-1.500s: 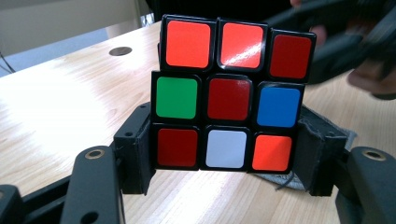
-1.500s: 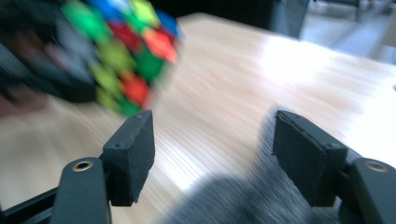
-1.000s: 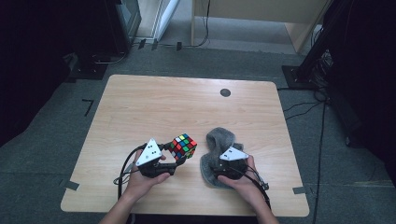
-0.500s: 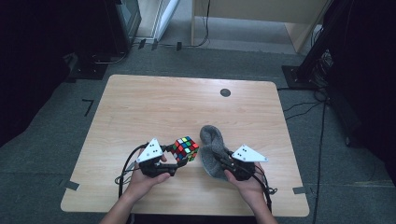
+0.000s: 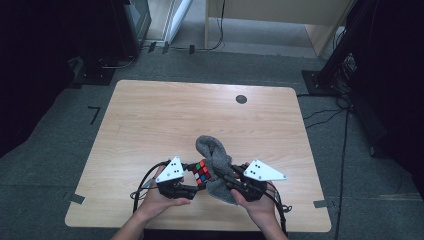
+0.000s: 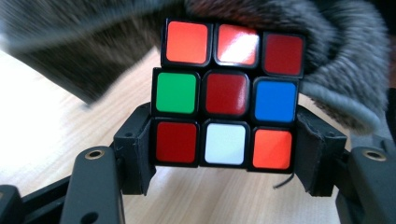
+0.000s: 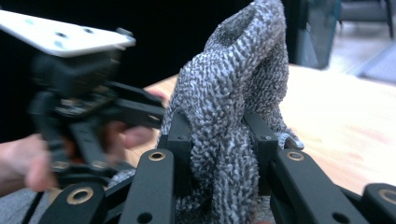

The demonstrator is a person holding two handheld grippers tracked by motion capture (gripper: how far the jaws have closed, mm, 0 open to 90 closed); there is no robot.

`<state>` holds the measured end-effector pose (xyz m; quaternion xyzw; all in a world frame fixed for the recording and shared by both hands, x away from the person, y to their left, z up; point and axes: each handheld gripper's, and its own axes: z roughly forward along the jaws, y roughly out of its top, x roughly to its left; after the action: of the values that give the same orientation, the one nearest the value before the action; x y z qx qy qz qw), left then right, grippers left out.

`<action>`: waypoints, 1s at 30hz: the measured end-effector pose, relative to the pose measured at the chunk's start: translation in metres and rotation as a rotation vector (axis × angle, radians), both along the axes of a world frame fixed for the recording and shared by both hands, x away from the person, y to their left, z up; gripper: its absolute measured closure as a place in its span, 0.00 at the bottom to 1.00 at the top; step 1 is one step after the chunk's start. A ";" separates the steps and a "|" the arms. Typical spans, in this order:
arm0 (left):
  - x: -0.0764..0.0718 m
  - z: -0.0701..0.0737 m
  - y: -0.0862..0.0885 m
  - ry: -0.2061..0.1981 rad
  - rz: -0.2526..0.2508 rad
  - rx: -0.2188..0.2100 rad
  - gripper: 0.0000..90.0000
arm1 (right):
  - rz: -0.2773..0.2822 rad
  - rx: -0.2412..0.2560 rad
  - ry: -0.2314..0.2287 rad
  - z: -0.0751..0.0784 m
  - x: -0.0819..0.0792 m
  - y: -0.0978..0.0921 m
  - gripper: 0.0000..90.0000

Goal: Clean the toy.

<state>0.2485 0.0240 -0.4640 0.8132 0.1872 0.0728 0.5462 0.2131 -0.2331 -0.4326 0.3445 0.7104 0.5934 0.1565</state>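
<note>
Cube [image 6: 225, 95] in left claw [image 6: 225, 158], cloth [image 7: 233, 107] against it

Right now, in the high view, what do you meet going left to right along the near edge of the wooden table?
left gripper → multicoloured puzzle cube → grey fuzzy cloth → right gripper

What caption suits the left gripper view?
Left claw clamps a scrambled puzzle cube, grey cloth draped behind it.
</note>
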 end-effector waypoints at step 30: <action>-0.008 0.004 -0.005 -0.066 -0.044 0.030 0.38 | 0.005 -0.026 -0.016 0.006 -0.002 0.006 0.78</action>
<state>0.2404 0.0194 -0.4605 0.8224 0.1499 0.0905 0.5413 0.2107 -0.2267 -0.4267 0.3358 0.7177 0.5873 0.1652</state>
